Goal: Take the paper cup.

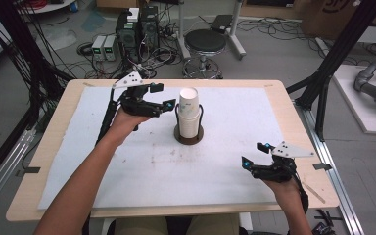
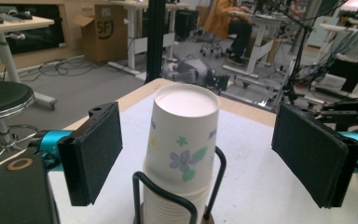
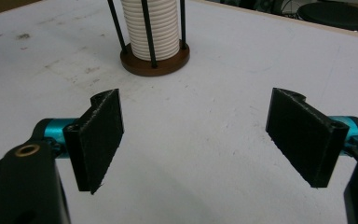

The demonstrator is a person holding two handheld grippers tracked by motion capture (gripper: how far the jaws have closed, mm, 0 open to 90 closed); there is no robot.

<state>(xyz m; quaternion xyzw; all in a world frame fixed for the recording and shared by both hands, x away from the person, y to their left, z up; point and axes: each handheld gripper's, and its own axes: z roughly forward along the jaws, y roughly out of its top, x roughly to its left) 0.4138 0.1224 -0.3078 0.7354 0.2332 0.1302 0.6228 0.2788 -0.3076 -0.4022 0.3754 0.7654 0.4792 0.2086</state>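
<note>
A stack of upturned white paper cups (image 1: 189,116) stands in a black wire holder on a round brown base (image 1: 189,138) at the middle of the white mat. The top cup (image 2: 183,136) carries a flower print. My left gripper (image 1: 165,97) hovers just left of the stack's top, open, its pads (image 2: 93,152) apart on either side of the top cup without touching it. My right gripper (image 1: 255,153) rests open over the mat at the right front, nothing between its pads (image 3: 100,138). The ribbed cup rims (image 3: 150,25) and the base (image 3: 154,62) lie ahead of it.
The white mat (image 1: 127,176) covers a wooden table (image 1: 49,142). Behind the table stand a black stool (image 1: 204,43), computer cases (image 1: 138,29) and loose cables on the floor. Black frame posts (image 1: 333,58) rise at the right, and a metal rail (image 1: 0,171) runs along the left.
</note>
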